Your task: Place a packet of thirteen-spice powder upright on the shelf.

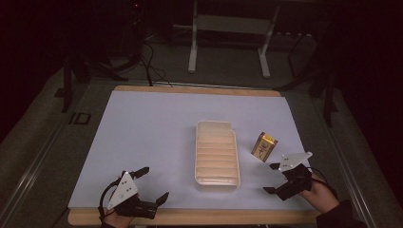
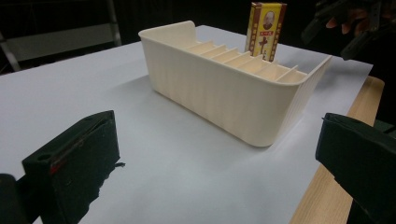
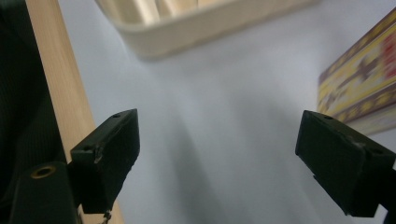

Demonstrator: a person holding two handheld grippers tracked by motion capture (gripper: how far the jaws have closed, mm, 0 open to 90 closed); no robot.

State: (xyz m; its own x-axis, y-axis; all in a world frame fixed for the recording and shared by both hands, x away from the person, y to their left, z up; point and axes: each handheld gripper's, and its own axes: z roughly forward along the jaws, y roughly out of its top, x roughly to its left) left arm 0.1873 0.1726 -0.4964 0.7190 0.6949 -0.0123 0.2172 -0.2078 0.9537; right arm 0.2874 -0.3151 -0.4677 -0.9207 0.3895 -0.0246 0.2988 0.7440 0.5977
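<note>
From above, my right gripper (image 1: pixel 269 178) sits at the table's (image 1: pixel 142 123) five o'clock corner, jaws spread wide with nothing between them. The yellow box (image 1: pixel 264 146) stands just beyond its upper jaw, at about eleven o'clock from the gripper, close to it but apart. The cream tray (image 1: pixel 216 182) lies lengthwise at the table's centre, the box just off its three o'clock side. My left gripper (image 1: pixel 153 185) rests at the seven o'clock corner, jaws apart and empty, pointing toward the tray.

Along my left gripper (image 2: pixel 217 154), both black jaws stand wide over bare white mat (image 2: pixel 187 177). The tray (image 2: pixel 224 98) fills the twelve o'clock ground, its ribbed floor showing. The box (image 2: pixel 266 29) rises upright behind the tray's far wall, at one o'clock. My other hand (image 2: pixel 348 21) with its gripper hangs at the two o'clock corner.

Along my right gripper (image 3: pixel 217 154), the jaws stand far apart over empty mat (image 3: pixel 219 116). The box (image 3: pixel 362 98) leans in from three o'clock, just past the right-hand jaw; I cannot tell whether the two touch. The tray's (image 3: pixel 201 25) end wall crosses at twelve o'clock, blurred. The table's wooden edge (image 3: pixel 60 84) runs down at nine o'clock.
</note>
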